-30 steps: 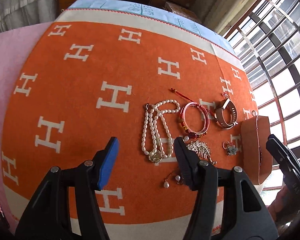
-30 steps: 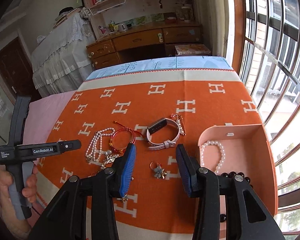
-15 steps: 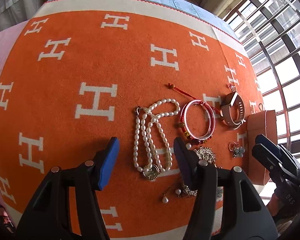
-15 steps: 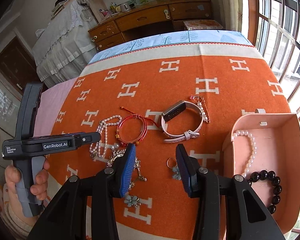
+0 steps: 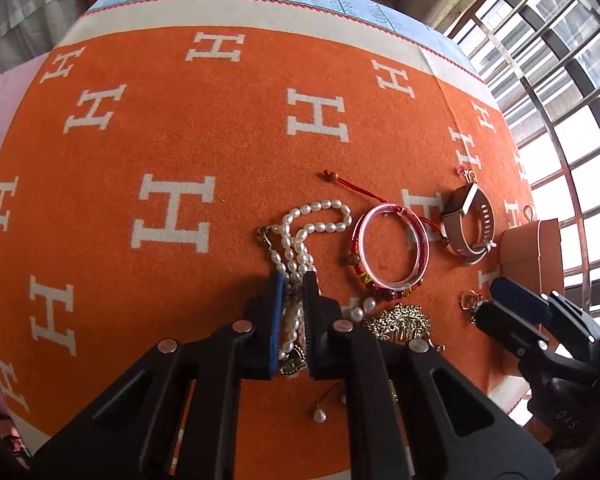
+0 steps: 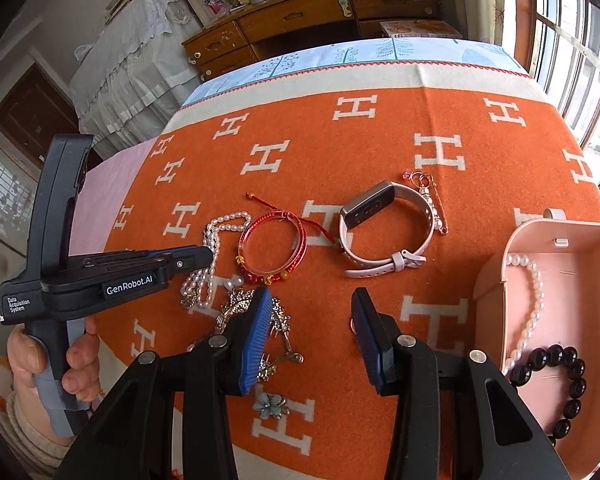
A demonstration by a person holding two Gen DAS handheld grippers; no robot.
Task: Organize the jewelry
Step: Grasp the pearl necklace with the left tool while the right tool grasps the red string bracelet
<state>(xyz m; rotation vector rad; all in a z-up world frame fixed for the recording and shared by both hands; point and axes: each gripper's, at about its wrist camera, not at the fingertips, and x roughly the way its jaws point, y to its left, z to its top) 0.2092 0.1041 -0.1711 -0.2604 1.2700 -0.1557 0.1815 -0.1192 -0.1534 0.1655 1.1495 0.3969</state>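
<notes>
On the orange blanket (image 5: 228, 128), your left tool (image 5: 291, 280) clamps the pearl necklace (image 5: 300, 232); your right tool (image 6: 310, 300) hangs released.

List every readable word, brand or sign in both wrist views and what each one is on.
"GenRobot.AI": white label on the side of the left gripper.
"Data Acquisition System": small print on the back of that gripper's body.
"DAS": on the body of the right gripper, seen from the left wrist view.
"H": white letter repeated across the orange blanket.
Gold beads on the red bracelet and the watch face: too small to read.
</notes>
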